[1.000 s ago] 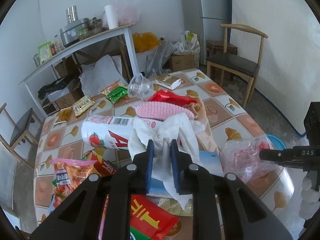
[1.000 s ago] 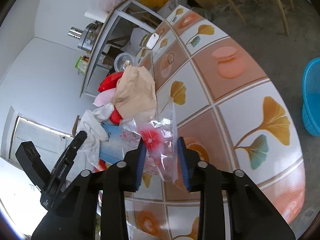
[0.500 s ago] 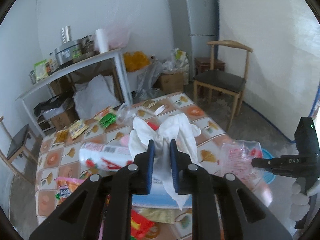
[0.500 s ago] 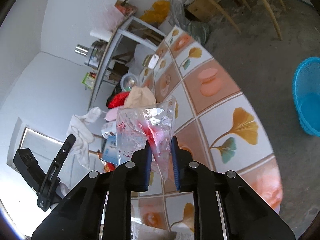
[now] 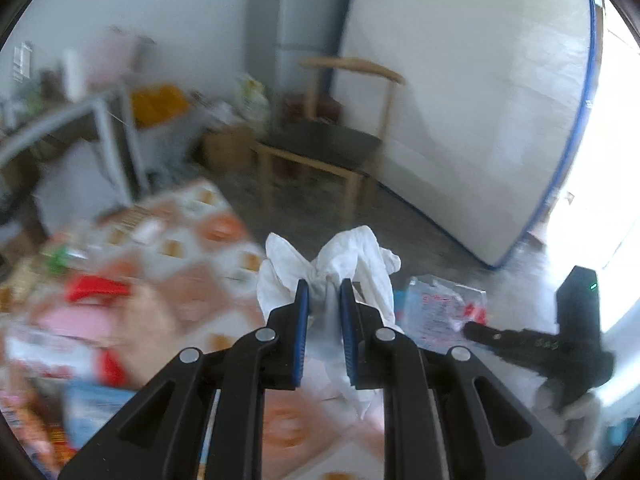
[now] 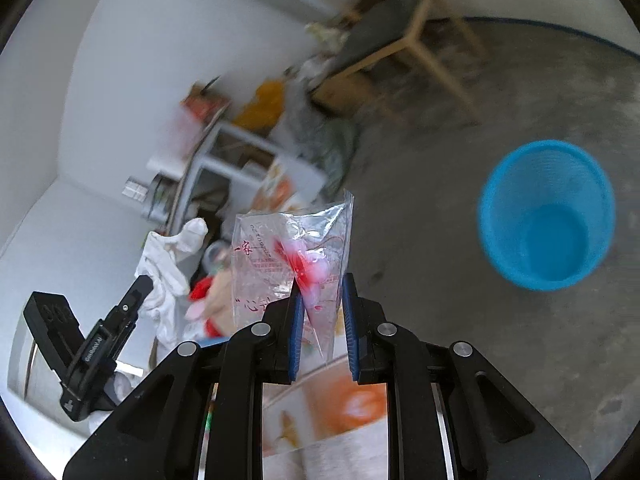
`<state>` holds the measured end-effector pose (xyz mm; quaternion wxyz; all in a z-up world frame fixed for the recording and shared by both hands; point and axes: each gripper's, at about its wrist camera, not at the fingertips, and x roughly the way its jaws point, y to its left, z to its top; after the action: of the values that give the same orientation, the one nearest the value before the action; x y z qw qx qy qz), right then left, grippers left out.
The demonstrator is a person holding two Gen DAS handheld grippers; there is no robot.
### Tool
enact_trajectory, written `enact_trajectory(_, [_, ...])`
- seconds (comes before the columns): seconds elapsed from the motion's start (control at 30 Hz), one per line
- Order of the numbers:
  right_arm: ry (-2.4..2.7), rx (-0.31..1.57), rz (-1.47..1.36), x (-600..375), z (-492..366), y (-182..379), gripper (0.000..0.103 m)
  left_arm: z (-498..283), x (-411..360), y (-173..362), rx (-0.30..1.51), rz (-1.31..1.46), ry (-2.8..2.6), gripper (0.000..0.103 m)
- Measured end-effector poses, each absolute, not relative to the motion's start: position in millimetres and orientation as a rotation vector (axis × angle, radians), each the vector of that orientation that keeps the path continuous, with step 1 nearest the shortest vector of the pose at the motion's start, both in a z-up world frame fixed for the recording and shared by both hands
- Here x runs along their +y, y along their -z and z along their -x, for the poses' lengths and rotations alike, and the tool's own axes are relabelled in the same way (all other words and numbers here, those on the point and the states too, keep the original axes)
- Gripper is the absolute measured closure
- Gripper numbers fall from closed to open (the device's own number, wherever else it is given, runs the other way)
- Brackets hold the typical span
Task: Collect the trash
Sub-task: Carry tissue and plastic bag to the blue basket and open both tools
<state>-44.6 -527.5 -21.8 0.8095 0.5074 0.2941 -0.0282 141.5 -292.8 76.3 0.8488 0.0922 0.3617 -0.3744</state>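
Two grippers show: the left gripper (image 5: 324,294) and the right gripper (image 6: 320,292). One white tissue wad (image 5: 332,264), one clear plastic bag (image 6: 292,248). Far right stands one blue basket (image 6: 548,216); one wooden chair (image 5: 328,148) stands far off.

A wooden chair (image 5: 320,148) with a dark seat stands on the grey concrete floor (image 6: 460,312) near a tall grey fridge (image 5: 304,20). A white shelf table (image 5: 100,128) (its load too blurred to name) sits against the white wall (image 5: 460,100), beside cardboard boxes (image 5: 228,148).
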Motion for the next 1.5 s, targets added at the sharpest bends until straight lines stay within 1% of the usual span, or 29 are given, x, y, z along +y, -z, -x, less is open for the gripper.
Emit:
enact_trajectory(0.13, [0.189, 0.636, -1.130, -565, 64, 50, 0.086, -153, -360, -40, 0.926, -0.188, 0.877, 0.088])
enact_trajectory(0.27, [0.291, 0.654, -1.190, -594, 73, 82, 0.085, -156, -420, 1, 1.029, -0.248, 0.918, 0.088])
enact_trajectory(0.5, [0.444, 0.734, -1.256, -634, 65, 154, 0.083, -158, -517, 83, 1.190, -0.398, 0.900, 0.086])
enact_trajectory(0.57, [0.471, 0.767, -1.256, -640, 59, 173, 0.083, -159, -537, 103, 1.222, -0.426, 0.888, 0.086])
enact_trajectory(0.63, [0.497, 0.799, -1.254, -646, 50, 193, 0.081, -161, -553, 120, 1.243, -0.454, 0.879, 0.086])
enact_trajectory(0.67, [0.501, 0.810, -1.252, -647, 49, 199, 0.081, -162, -558, 126, 1.251, -0.467, 0.870, 0.082])
enact_trajectory(0.7, [0.510, 0.823, -1.248, -649, 49, 207, 0.076, -164, -564, 134, 1.259, -0.479, 0.858, 0.075])
enact_trajectory(0.73, [0.524, 0.835, -1.239, -651, 45, 216, 0.067, -166, -569, 141, 1.262, -0.486, 0.853, 0.069])
enact_trajectory(0.77, [0.529, 0.838, -1.229, -653, 44, 222, 0.062, -167, -574, 146, 1.257, -0.498, 0.844, 0.058])
enact_trajectory(0.8, [0.536, 0.844, -1.221, -653, 44, 224, 0.053, -169, -576, 151, 1.244, -0.509, 0.830, 0.051])
enact_trajectory(0.87, [0.555, 0.869, -1.204, -656, 40, 231, 0.052, -169, -575, 154, 1.231, -0.515, 0.822, 0.045])
enact_trajectory(0.9, [0.560, 0.876, -1.201, -656, 41, 234, 0.052, -169, -573, 154, 1.230, -0.511, 0.818, 0.044])
enact_trajectory(1.07, [0.567, 0.857, -1.174, -652, 54, 223, 0.050, -164, -559, 146, 1.207, -0.485, 0.821, 0.043])
enact_trajectory(1.2, [0.565, 0.837, -1.138, -649, 58, 208, 0.050, -156, -549, 122, 1.143, -0.480, 0.835, 0.041])
enact_trajectory(1.37, [0.546, 0.785, -1.078, -639, 73, 173, 0.042, -143, -521, 87, 1.080, -0.451, 0.865, 0.038])
enact_trajectory(1.5, [0.522, 0.760, -1.018, -623, 84, 139, 0.035, -131, -479, 51, 1.018, -0.418, 0.883, 0.036])
